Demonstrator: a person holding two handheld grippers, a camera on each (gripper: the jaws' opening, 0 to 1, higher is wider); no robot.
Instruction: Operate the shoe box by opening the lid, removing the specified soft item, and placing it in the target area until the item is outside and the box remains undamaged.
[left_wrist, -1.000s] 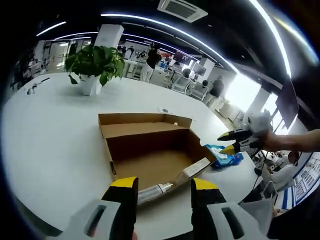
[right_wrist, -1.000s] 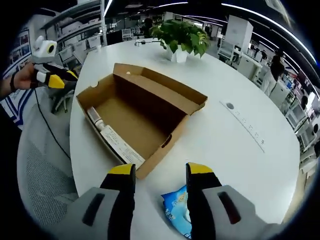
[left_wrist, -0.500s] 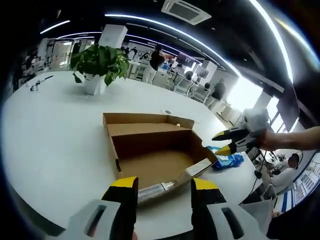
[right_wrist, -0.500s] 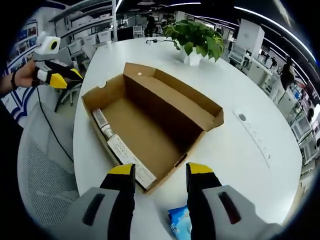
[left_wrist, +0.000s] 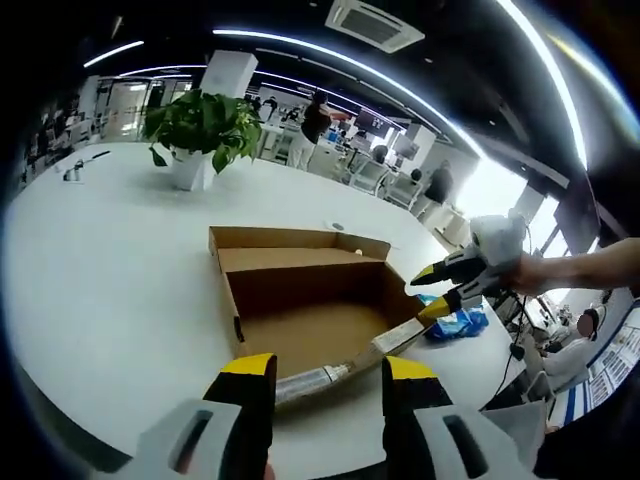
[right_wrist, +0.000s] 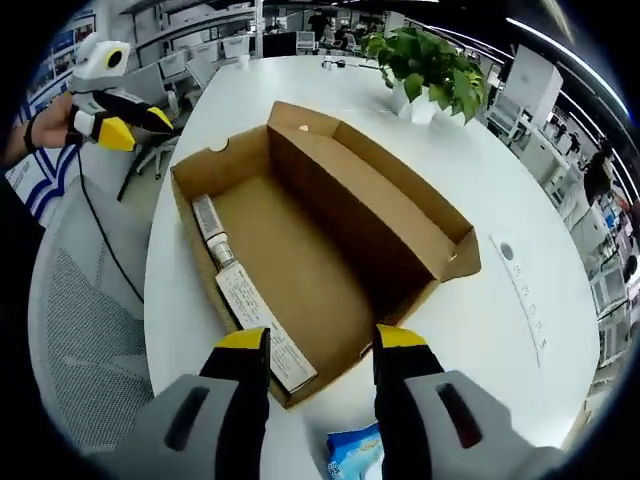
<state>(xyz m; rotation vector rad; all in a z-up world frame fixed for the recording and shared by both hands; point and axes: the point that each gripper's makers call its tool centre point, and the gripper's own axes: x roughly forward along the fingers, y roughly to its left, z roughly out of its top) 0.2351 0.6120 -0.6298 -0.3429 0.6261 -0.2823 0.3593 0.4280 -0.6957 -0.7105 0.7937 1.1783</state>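
The brown shoe box (left_wrist: 300, 300) lies open on the white table (left_wrist: 110, 260), its lid flap standing along the far side and its inside bare. The soft blue packet (left_wrist: 455, 322) rests on the table beside the box's right end. My left gripper (left_wrist: 325, 385) hangs open just short of the box's near wall. My right gripper (left_wrist: 428, 293) comes in from the right, open, at the box's right corner. In the right gripper view the box (right_wrist: 320, 260) lies ahead of the open right gripper (right_wrist: 320, 350), with the packet (right_wrist: 355, 452) between its jaws lower down, and the left gripper (right_wrist: 135, 125) is far left.
A potted plant (left_wrist: 200, 125) in a white pot stands at the table's far side. A white label and a silvery strip (right_wrist: 240, 290) run along the box's near wall. A grey mesh chair (right_wrist: 70, 340) sits off the table edge. People and desks fill the office behind.
My right gripper has moved away from the blue packet toward the box and now hangs at its end. The packet stays on the table. The left gripper has barely moved.
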